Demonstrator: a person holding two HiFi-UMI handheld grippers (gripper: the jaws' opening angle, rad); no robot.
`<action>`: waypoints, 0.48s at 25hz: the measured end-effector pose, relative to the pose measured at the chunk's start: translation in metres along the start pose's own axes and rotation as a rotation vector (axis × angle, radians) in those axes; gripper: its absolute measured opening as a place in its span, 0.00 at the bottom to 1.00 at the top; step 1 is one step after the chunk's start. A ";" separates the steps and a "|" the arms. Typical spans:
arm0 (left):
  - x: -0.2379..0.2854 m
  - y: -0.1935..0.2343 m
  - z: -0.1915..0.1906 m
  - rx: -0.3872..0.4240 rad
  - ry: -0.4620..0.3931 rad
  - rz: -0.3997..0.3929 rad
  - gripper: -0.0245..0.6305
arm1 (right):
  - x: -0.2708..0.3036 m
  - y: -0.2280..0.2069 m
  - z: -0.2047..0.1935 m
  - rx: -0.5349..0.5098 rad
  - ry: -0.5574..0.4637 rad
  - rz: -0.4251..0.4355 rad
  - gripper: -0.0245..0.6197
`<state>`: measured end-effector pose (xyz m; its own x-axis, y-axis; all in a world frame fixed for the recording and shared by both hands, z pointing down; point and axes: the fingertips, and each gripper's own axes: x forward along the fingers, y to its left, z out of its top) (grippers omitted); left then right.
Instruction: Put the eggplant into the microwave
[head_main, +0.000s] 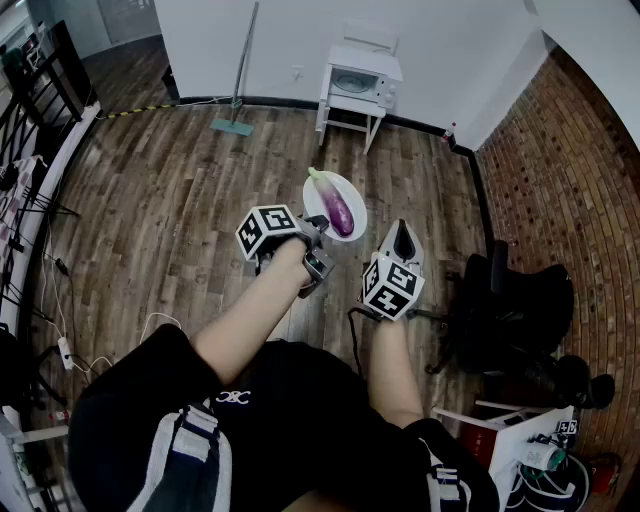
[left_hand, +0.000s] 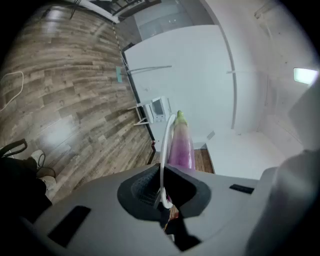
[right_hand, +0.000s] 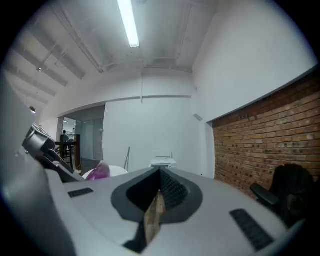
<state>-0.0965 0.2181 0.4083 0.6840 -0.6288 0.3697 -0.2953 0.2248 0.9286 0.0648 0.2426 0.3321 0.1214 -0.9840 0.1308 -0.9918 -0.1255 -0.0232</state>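
**Near field (lower centre of the head view).** My two forearms reach up the frame over a wood-plank floor (head_main: 150, 200).

**Left of centre.** My left gripper (head_main: 318, 228) is clamped on the near rim of a white plate (head_main: 355, 195). In the left gripper view that rim stands edge-on between the closed jaws.

**Right of centre.** My right gripper (head_main: 403, 240) has its jaws pressed together with nothing between them. It sits beside the plate, apart from it.

**Centre.** The eggplant (head_main: 337, 207) lies on the plate. It is purple with a pale green stem end. The stem end points toward the upper left of the frame, and the dark end lies close to my left gripper's jaws.

**Right edge, middle distance.** A black office chair (head_main: 510, 300) stands in front of a brick wall (head_main: 570, 170).

**Far field (top centre).** A white microwave (head_main: 358, 83) rests on a small white stand (head_main: 350, 108) against the white wall, well apart from the plate and eggplant. To the left of the stand, a flat mop (head_main: 240, 70) leans on the same wall.
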 end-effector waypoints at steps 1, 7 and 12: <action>0.000 0.001 0.002 -0.001 0.003 0.001 0.06 | 0.001 0.004 0.000 0.000 -0.001 0.005 0.06; -0.004 0.010 0.020 -0.016 0.027 0.000 0.06 | 0.009 0.031 0.005 0.003 -0.029 0.018 0.06; -0.004 0.013 0.047 -0.008 0.044 -0.016 0.06 | 0.024 0.055 0.005 -0.011 -0.022 0.000 0.06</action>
<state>-0.1344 0.1885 0.4173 0.7174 -0.5988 0.3560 -0.2792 0.2211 0.9344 0.0135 0.2117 0.3294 0.1221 -0.9866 0.1086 -0.9922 -0.1241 -0.0118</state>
